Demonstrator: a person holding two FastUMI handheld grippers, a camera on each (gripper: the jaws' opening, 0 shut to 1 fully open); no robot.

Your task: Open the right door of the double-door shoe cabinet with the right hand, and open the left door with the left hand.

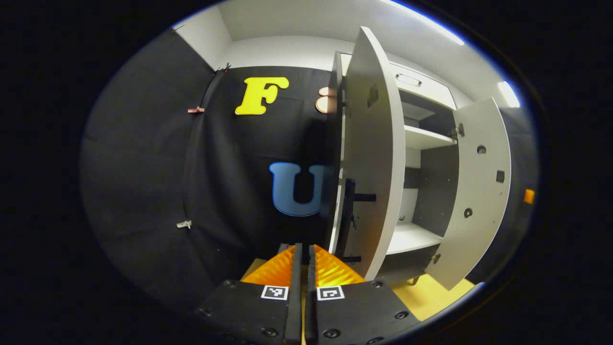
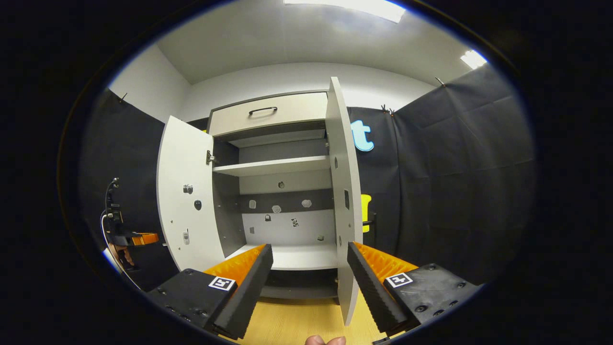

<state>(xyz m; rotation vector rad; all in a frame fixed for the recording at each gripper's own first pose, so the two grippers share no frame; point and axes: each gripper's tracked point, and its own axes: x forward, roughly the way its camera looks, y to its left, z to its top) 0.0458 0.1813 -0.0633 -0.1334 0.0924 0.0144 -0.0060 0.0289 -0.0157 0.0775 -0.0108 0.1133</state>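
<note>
Presently: left tongs (image 1: pixel 302 254) sitting pressed together, holding nothing, just beside the left door (image 1: pixel 376 167), which is standing swung out. Right tongs (image 2: pixel 310 261) gaping wide, empty, facing the shoe cabinet (image 2: pixel 278 165); the right door (image 2: pixel 342 191) is hanging open edge-on, shelves showing between both doors.

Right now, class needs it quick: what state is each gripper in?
Left gripper: jaws closed, holding nothing, beside the open white cabinet door.
Right gripper: jaws open, holding nothing.
</note>
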